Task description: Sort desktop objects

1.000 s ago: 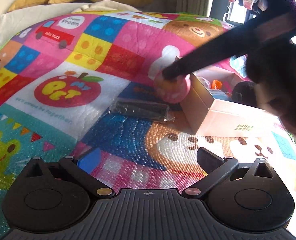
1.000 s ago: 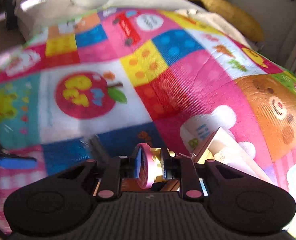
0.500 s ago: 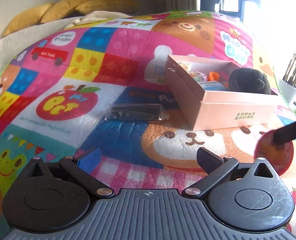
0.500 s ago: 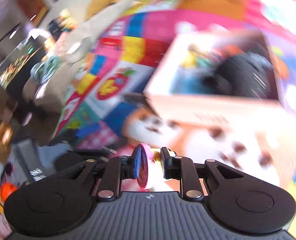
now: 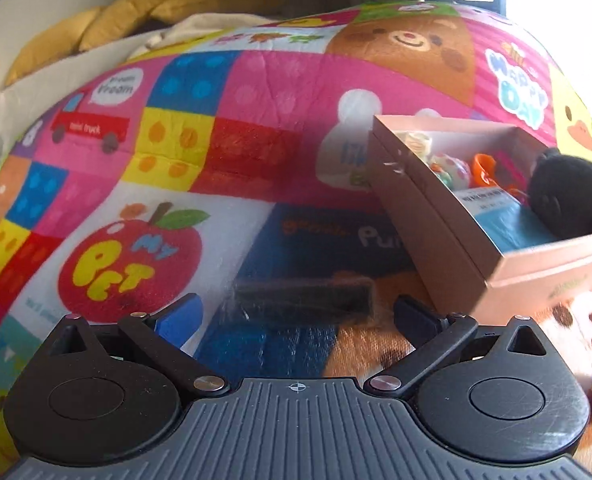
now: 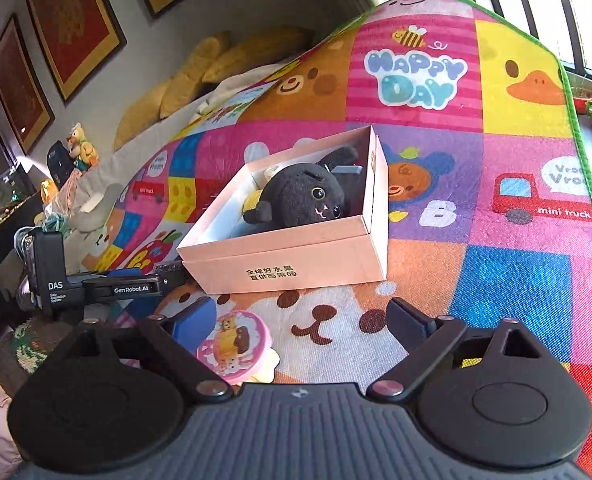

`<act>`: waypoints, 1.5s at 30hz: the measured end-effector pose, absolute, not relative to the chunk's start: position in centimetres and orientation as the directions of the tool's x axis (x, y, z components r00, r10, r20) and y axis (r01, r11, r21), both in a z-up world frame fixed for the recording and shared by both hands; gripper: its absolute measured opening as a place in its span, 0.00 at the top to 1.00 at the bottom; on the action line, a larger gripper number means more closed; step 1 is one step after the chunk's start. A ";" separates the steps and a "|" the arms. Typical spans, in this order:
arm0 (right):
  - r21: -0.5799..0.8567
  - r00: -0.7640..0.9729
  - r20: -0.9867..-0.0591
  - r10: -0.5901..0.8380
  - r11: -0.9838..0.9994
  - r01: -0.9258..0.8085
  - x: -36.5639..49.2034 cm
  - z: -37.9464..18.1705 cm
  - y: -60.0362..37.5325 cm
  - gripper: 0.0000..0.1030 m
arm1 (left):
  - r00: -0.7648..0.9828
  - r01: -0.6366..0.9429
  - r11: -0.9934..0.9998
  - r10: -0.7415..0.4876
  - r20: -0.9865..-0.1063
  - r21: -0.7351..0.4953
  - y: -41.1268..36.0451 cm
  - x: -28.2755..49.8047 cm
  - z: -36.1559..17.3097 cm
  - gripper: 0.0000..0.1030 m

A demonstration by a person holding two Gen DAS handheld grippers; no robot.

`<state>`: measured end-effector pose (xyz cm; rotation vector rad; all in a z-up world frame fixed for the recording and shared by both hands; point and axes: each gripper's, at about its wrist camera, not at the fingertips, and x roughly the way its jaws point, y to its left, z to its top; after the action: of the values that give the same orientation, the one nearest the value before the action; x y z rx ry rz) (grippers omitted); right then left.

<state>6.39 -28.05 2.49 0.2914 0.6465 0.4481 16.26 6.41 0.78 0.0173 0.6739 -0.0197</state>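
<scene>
- My left wrist view is smeary: the dark flat packet (image 5: pixel 304 298) lying on the play mat (image 5: pixel 255 92) just ahead of my left hand-held gripper (image 5: pixel 296 316) is so blurred I honestly can't tell what it is, just a long black shape.
- The pink box (image 5: pixel 436 216) gets cut off at the right edge in that view, and the bits inside (something orange, a pale patterned ball, a blue card) are too small to name properly.
- In the right wrist view the black plush (image 6: pixel 304 196) hides most of what's in the box (image 6: pixel 291 256); only a scrap of yellow peeks out beside it.
- The round pink toy (image 6: pixel 233 346) has a pink rim and a cartoon picture on its face, with a yellowish bit underneath. It's lying tilted on the mat, in front of the box and outside it, close to the blue left finger (image 6: pixel 199 316) of my right hand-held gripper (image 6: pixel 300 320).
- Right gripper's jaws are opening wide; the toy sits between them but the pads aren't pressing on it, so it's let go.
- Left gripper is spread wide with nothing in it.
- Only the right view shows the pink toy, the plush's face, the printing on the box front and my left gripper from the side (image 6: pixel 107 284). Only the left view shows the packet clearly separate from the box.
</scene>
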 end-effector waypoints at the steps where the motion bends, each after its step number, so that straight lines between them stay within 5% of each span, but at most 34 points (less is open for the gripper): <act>1: 0.406 0.708 -0.509 0.489 0.862 -0.304 6.5 2.1 -28.2 0.05 | 0.780 0.025 1.000 -0.021 -0.626 -0.003 6.5 16.6 0.7 0.00; 5: 0.426 0.687 -0.532 0.494 0.858 -0.287 6.7 0.6 -28.4 0.04 | 0.789 0.036 0.999 -0.031 -0.613 -0.005 6.5 17.3 0.7 0.02; 7: 0.432 0.676 -0.551 0.489 0.860 -0.271 6.9 -0.3 -28.3 0.03 | 0.787 0.039 0.999 -0.025 -0.617 0.008 6.3 17.4 0.6 0.13; 14: 0.473 0.672 -0.554 0.491 0.850 -0.231 7.3 -1.5 -28.7 0.00 | 0.789 0.061 0.998 -0.046 -0.613 0.003 6.2 14.1 1.2 0.14; 24: 0.458 0.681 -0.556 0.476 0.860 -0.227 7.0 -1.3 -28.3 0.00 | 0.760 0.284 0.958 -0.249 -0.600 -0.038 -0.7 3.9 1.6 0.11; 32: 0.432 0.718 -0.524 0.458 0.870 -0.239 6.1 0.1 -28.3 0.00 | 0.754 0.212 0.972 -0.230 -0.615 -0.103 0.1 4.4 0.2 0.03; 45: 0.368 0.653 -0.645 0.397 0.910 -0.190 3.8 -0.9 -28.9 0.00 | 0.749 0.218 0.975 -0.198 -0.633 -0.047 -0.9 4.2 -0.1 0.00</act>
<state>3.83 -28.93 -0.89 0.2791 0.7935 0.3380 4.16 -0.85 -0.07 0.0307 0.6879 -0.2274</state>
